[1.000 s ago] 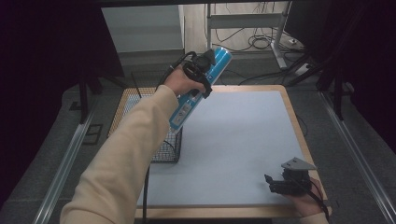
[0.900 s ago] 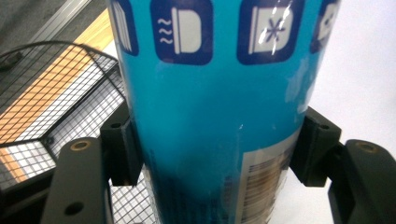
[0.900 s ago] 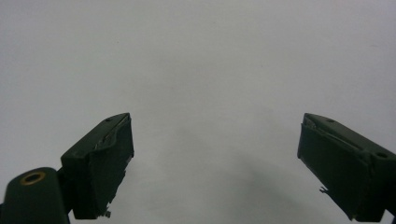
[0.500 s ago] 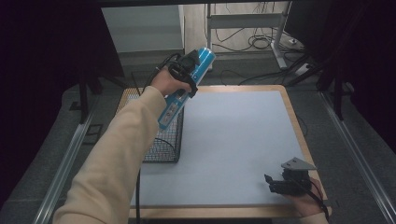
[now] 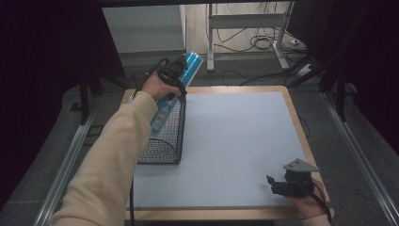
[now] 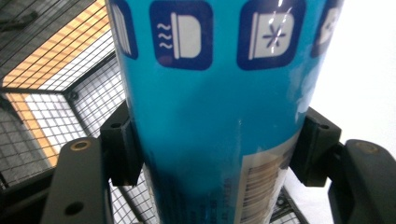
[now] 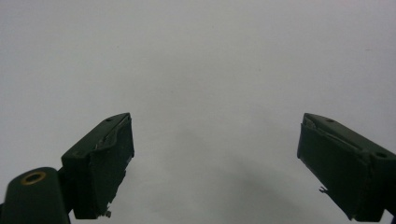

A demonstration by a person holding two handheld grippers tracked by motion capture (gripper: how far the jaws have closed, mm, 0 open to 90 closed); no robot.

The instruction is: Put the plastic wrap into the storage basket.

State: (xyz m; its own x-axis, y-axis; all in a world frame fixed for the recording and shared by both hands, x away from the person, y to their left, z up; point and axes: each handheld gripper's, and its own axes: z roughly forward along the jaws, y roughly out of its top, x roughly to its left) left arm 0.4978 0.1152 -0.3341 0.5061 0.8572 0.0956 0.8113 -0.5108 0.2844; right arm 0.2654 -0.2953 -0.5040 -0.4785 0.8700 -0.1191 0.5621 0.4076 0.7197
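Blue tube held tilted over the wire basket, not yet dropped in.

The bench [image 5: 244, 141] carried the wire basket [image 5: 164, 136] at its left edge; the long blue tube [image 5: 171, 96] could have snagged on the basket's rim or toppled it, slanted as it was. The left tool [image 5: 171, 77] was clenched round the tube, nearer the basket than a second before; the right tool [image 5: 287, 184], far from the basket, sat released.
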